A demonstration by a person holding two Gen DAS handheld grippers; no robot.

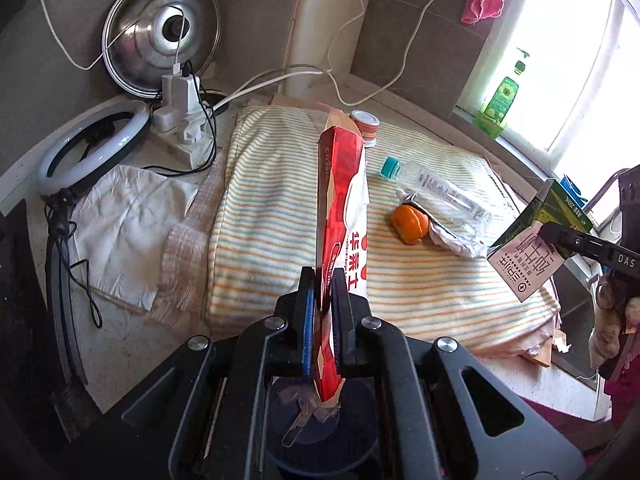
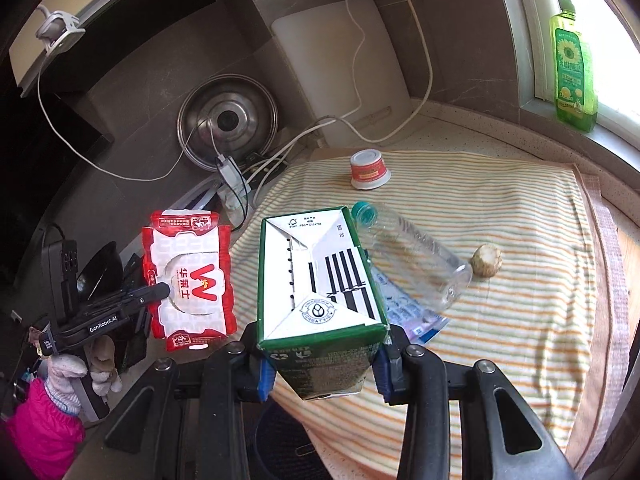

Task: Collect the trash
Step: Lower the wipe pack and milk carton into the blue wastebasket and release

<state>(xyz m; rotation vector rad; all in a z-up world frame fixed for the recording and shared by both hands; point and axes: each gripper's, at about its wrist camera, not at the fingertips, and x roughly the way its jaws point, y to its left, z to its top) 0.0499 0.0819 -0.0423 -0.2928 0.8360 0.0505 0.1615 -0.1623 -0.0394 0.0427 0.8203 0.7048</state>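
My left gripper (image 1: pixel 322 292) is shut on a flat red and white food box (image 1: pixel 342 216), held edge-on above the striped towel (image 1: pixel 260 216); the box also shows in the right wrist view (image 2: pixel 188 276). My right gripper (image 2: pixel 322 364) is shut on a green and white drink carton (image 2: pixel 316 280), seen too at the right of the left wrist view (image 1: pixel 536 240). On the towel lie a clear plastic bottle (image 1: pixel 440 192) with a teal cap, an orange peel (image 1: pixel 410 224), a crumpled wrapper (image 1: pixel 460 242) and a small red and white cup (image 1: pixel 365 126).
A white tissue (image 1: pixel 128 220), a ring light (image 1: pixel 88 148) and a power strip with cables (image 1: pixel 180 124) sit left of the towel. A steel pot lid (image 1: pixel 160 36) leans on the back wall. A green soap bottle (image 2: pixel 574 68) stands on the windowsill.
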